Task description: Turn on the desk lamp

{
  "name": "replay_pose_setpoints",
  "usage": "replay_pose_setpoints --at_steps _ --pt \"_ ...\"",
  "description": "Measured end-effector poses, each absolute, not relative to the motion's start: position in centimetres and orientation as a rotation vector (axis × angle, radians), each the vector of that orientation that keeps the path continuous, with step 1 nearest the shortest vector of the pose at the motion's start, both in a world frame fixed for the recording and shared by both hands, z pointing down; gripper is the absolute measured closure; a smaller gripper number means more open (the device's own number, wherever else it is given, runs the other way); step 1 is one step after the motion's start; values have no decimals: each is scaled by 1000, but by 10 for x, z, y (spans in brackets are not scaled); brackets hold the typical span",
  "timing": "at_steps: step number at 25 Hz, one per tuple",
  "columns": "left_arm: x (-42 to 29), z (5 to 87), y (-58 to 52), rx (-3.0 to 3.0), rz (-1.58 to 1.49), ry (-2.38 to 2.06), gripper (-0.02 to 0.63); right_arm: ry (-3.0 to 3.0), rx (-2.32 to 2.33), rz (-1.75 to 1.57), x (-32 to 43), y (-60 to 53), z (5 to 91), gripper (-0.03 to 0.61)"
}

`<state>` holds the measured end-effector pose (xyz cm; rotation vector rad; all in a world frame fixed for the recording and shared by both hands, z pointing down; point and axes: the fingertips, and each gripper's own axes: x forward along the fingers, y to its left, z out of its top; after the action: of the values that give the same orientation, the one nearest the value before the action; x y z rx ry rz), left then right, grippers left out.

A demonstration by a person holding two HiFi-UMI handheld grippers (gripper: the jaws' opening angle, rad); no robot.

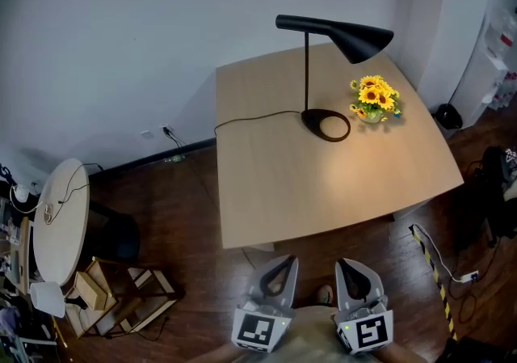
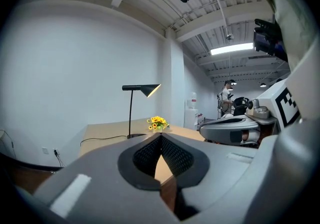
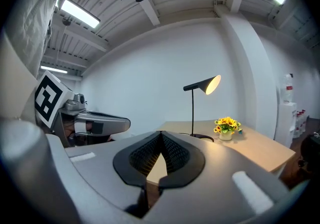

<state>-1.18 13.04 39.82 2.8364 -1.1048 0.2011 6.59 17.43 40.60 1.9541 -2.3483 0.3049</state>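
We see the desk lamp lit, w/ a warm patch on the table under its shade. It stands at the table's far side, base just beside the flowers. Left gripper & right gripper are off the near edge, well apart from the lamp. Both jaws closed, tips touching, nothing btwn.

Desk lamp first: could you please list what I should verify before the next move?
1. Desk lamp lit: ok, the shade glows and casts warm light on the table.
2. Left gripper empty: ok, fingers together on nothing.
3. Right gripper empty: ok, fingers together on nothing.
4. Grippers clear of the table: ok, both are held off its near edge.
5. Sunflower pot upright beside the lamp base: ok.
6. Switch position: cannot tell.
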Motion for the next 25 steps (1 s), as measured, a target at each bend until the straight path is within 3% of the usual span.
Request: replay_pose_setpoints --at_steps 12,25 --pt "-9 409 145 2854 245 -1114 614 -2383 1956 262 74 183 405 578" --pt "-38 401 146 2898 124 -974 614 -2309 2000 253 32 189 405 578"
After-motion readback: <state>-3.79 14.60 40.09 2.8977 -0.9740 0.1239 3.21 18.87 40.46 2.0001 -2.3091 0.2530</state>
